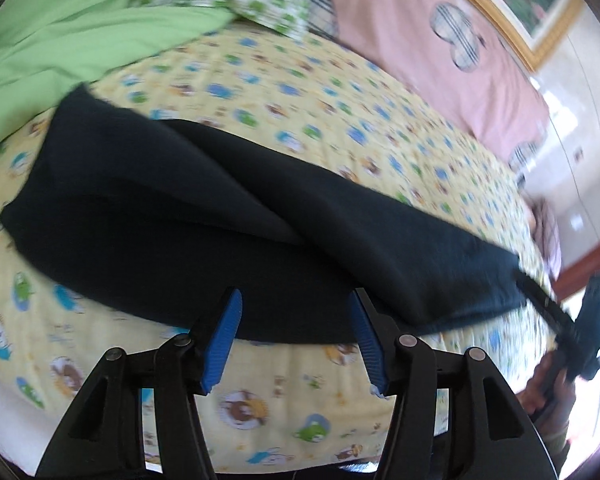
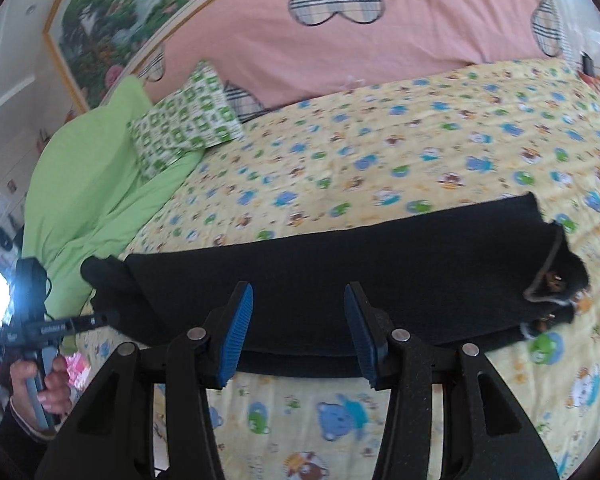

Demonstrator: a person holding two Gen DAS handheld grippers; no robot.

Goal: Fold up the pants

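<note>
Black pants [image 2: 380, 276] lie folded lengthwise along the near part of the bed, waistband [image 2: 548, 276] with its button to the right and leg ends [image 2: 104, 276] to the left. They also show in the left wrist view [image 1: 220, 220]. My left gripper [image 1: 296, 300] is open and empty, just above the pants' near edge. My right gripper [image 2: 298, 292] is open and empty, over the pants' near edge at mid-length. Each gripper shows in the other's view: the right [image 1: 540, 300] at the waistband end, the left [image 2: 108, 318] at the leg ends.
The bed has a yellow cartoon-print sheet [image 2: 420, 152]. A green blanket [image 2: 92, 200] and a green-patterned pillow [image 2: 184, 124] lie at the head. A pink cover [image 2: 380, 52] lies along the far side. A framed picture [image 2: 112, 20] hangs on the wall.
</note>
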